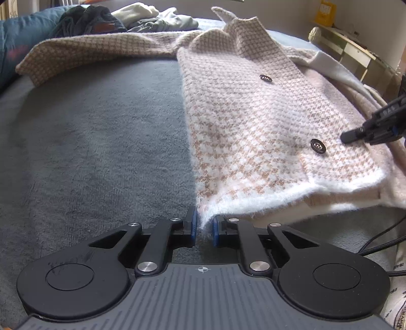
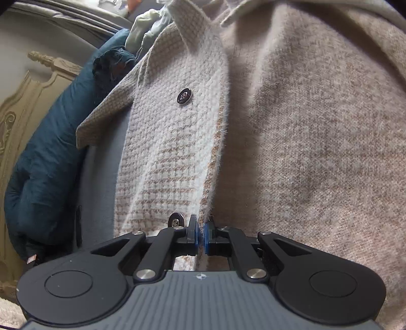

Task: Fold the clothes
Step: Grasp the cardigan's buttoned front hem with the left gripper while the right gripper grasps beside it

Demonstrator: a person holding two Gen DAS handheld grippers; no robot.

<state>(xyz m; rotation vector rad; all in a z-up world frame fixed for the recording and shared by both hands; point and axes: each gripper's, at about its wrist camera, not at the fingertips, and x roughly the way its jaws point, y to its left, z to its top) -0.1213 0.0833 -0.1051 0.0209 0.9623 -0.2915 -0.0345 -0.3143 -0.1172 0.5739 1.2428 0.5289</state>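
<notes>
Up at the far edge of the grey bed cover [image 1: 96,142] a heap of other clothes [image 1: 121,19] crowds the top of the bed, dark pieces tangled with pale ones, and a deep blue quilted duvet [image 2: 48,152] bulges along the side, hard against a carved cream headboard [image 2: 22,101]. Off to the right in the left wrist view there's a light wooden shelf [image 1: 352,45], and black cables [image 1: 380,238] trail over the bed edge. The cover is plush and short-piled, bare on the left half. Spread across the rest lies the cardigan [image 1: 253,121]: fuzzy knit, beige-and-white houndstooth, a white brushed border along hem and front edge, one sleeve [image 1: 96,50] flung out leftward toward the heap. Its front panel lies folded open, showing a plainer, softer beige inside. Two dark round four-hole buttons sit on the panel, the upper button [image 1: 265,78] and the lower button [image 1: 318,146]. The left gripper [image 1: 204,229] has its blue pads pinched on the hem corner, white fluff bunched between them. The right gripper [image 2: 201,234] has its pads pressed tight on the front edge, just beside the lower button, and its black fingertip shows in the left wrist view at the panel's right side.
</notes>
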